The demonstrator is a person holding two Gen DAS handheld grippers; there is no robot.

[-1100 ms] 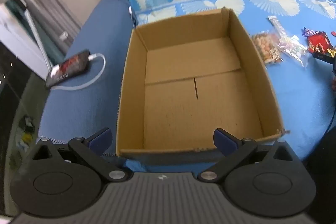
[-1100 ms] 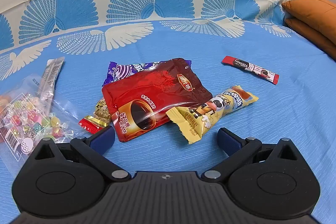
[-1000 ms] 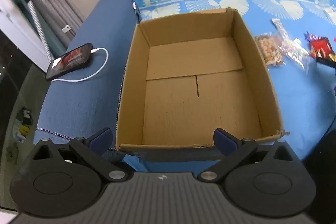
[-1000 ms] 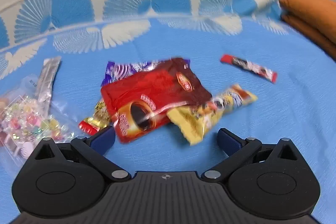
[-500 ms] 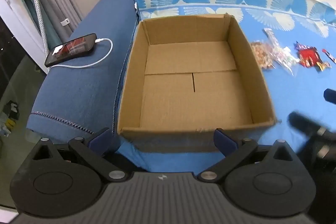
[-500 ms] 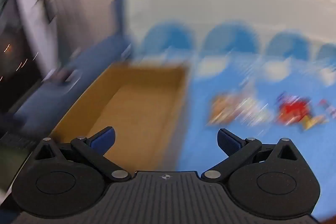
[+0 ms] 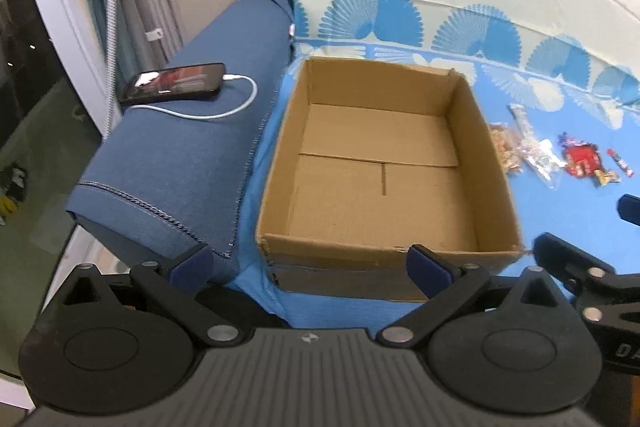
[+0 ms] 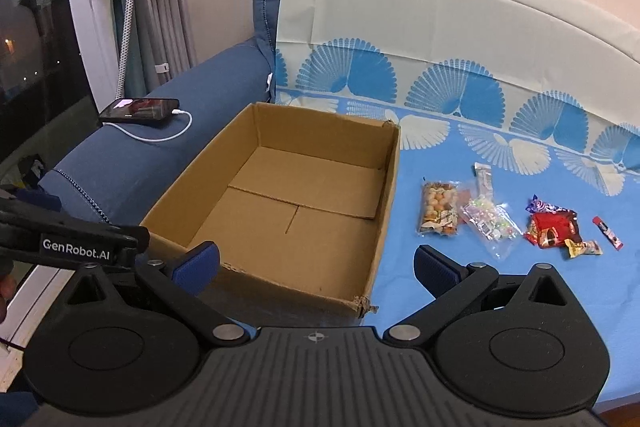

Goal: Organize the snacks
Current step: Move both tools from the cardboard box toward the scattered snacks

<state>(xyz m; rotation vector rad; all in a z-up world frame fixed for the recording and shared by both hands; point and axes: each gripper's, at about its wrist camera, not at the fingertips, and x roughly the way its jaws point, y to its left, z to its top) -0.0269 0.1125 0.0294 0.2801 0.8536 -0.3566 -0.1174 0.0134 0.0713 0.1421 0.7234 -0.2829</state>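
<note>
An open cardboard box [image 7: 384,163] [image 8: 288,211] with nothing inside sits on the blue sheet. To its right lie the snacks: a bag of round puffs [image 8: 438,213], a clear bag of candies [image 8: 492,223], a red packet [image 8: 554,229] [image 7: 582,159], a yellow bar [image 8: 584,249] and a thin red stick [image 8: 608,233]. My left gripper [image 7: 310,263] hangs open in front of the box's near wall. My right gripper [image 8: 318,261] is open too, held back over the box's near right corner. Neither holds anything.
A phone [image 8: 140,110] on a white charging cable [image 8: 168,135] lies on the blue sofa arm [image 7: 188,155] left of the box. A garment steamer pole [image 8: 126,7] and curtains stand at the window. The floor drops off at the near left.
Both grippers have pulled back and up from the bed. The right one swung left from close over the snack pile, so the box and the other gripper now show in its view.
</note>
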